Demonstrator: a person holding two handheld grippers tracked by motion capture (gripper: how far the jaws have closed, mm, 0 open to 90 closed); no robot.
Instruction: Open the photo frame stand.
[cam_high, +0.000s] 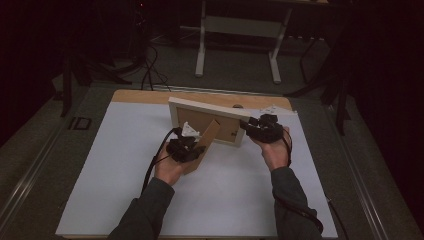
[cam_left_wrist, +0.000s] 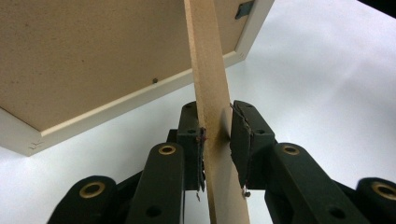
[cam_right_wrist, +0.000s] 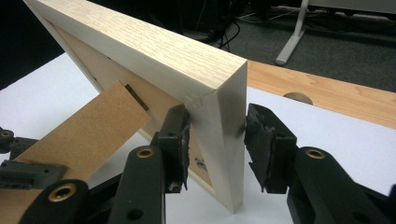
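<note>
A pale wooden picture frame (cam_high: 205, 106) stands upright on the white sheet with its brown back toward me. Its brown fold-out stand (cam_high: 211, 132) leans out from the back. My left gripper (cam_high: 198, 148) is shut on that stand, and in the left gripper view the stand (cam_left_wrist: 208, 60) runs up between the pads of the left gripper (cam_left_wrist: 217, 140). My right gripper (cam_high: 248, 125) is shut on the frame's right end. In the right gripper view the frame's corner (cam_right_wrist: 219, 121) sits between the pads of the right gripper (cam_right_wrist: 217, 135), with the stand (cam_right_wrist: 88, 126) lower left.
A white sheet (cam_high: 125, 175) covers most of the wooden tabletop (cam_high: 145, 96), which has a round hole (cam_right_wrist: 298, 97) near its far edge. A small white object (cam_high: 272, 107) lies behind the frame. White desk legs (cam_high: 201, 50) and cables (cam_high: 150, 75) are on the floor beyond.
</note>
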